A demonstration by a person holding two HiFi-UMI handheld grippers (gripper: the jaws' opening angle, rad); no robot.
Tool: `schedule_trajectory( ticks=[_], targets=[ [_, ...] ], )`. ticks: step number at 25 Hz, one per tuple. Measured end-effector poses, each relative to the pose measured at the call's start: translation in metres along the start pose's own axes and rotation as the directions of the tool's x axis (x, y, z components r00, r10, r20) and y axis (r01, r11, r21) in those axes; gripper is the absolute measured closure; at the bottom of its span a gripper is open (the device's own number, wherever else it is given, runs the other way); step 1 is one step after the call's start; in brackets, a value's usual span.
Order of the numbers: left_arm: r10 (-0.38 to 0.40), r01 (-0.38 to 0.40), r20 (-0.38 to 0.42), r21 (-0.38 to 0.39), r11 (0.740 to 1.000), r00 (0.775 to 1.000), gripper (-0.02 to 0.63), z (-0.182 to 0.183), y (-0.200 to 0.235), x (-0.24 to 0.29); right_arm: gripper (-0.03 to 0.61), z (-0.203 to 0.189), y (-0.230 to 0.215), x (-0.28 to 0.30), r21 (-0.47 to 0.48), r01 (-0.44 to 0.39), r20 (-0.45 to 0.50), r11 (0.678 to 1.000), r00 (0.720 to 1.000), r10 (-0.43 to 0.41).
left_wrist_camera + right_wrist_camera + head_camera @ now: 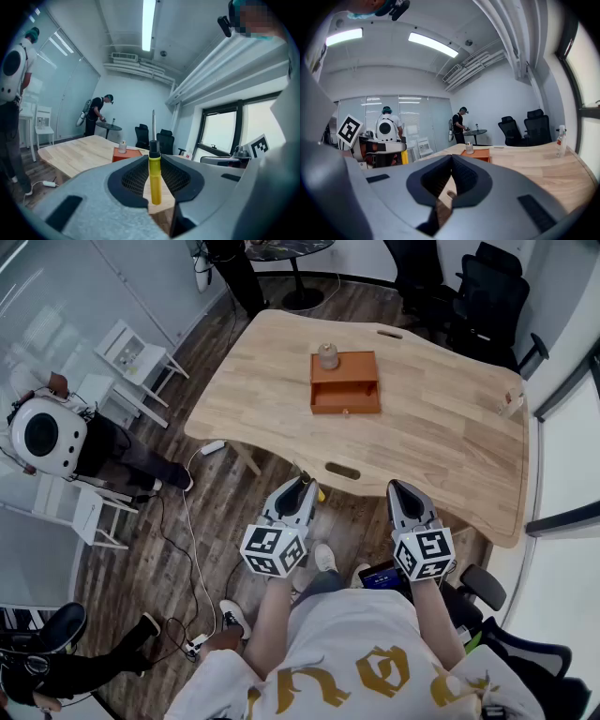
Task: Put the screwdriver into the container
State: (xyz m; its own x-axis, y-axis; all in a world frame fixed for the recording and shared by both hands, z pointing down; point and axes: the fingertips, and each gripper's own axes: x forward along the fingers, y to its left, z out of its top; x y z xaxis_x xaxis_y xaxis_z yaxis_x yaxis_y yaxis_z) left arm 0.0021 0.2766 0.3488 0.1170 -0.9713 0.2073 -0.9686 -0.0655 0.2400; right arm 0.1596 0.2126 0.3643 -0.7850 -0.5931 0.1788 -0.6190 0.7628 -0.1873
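We held the screwdriver [155,180] upright, yellow handle clamped in our left tongs [302,486], our right tongs [405,491] clenched empty, orange container [358,373] well apart on the counter [441,432]

Wooden table [441,427] with orange container [357,367]

A wooden desk [441,446] fills the upper middle, and an orange container [345,399] sits on it near the far edge, roughly centred. A small pale bottle [327,356] stands at the container's far left corner. Another small bottle [511,404] stands by the desk's right edge. Both claws hang short of the near edge, over the floor [234,502]. The left claw [302,486] shows a screwdriver [320,493] with a yellow handle at its tip, and the right claw [405,491] is beside it.
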Motion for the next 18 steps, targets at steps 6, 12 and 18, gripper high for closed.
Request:
schedule_trajectory(
  ticks=[6,12,18],
  targets=[
    [0.004,-0.004,-0.010,-0.004,1.000,1.000,0.534,-0.005,-0.001,0.004,0.568,-0.001,-0.004,-0.001,0.002,-0.014,0.004,1.000,1.000,0.014],
    [0.001,-0.001,-0.021,0.020,1.000,1.000,0.534,-0.001,-0.010,0.003,0.568,0.004,0.002,-0.004,-0.004,-0.057,0.020,0.998,0.998,0.057],
    [0.012,-0.011,-0.026,0.036,0.999,1.000,0.534,-0.003,-0.016,-0.001,0.568,0.008,0.018,-0.008,-0.070,-0.123,0.039,0.990,0.991,0.126]
  ],
)
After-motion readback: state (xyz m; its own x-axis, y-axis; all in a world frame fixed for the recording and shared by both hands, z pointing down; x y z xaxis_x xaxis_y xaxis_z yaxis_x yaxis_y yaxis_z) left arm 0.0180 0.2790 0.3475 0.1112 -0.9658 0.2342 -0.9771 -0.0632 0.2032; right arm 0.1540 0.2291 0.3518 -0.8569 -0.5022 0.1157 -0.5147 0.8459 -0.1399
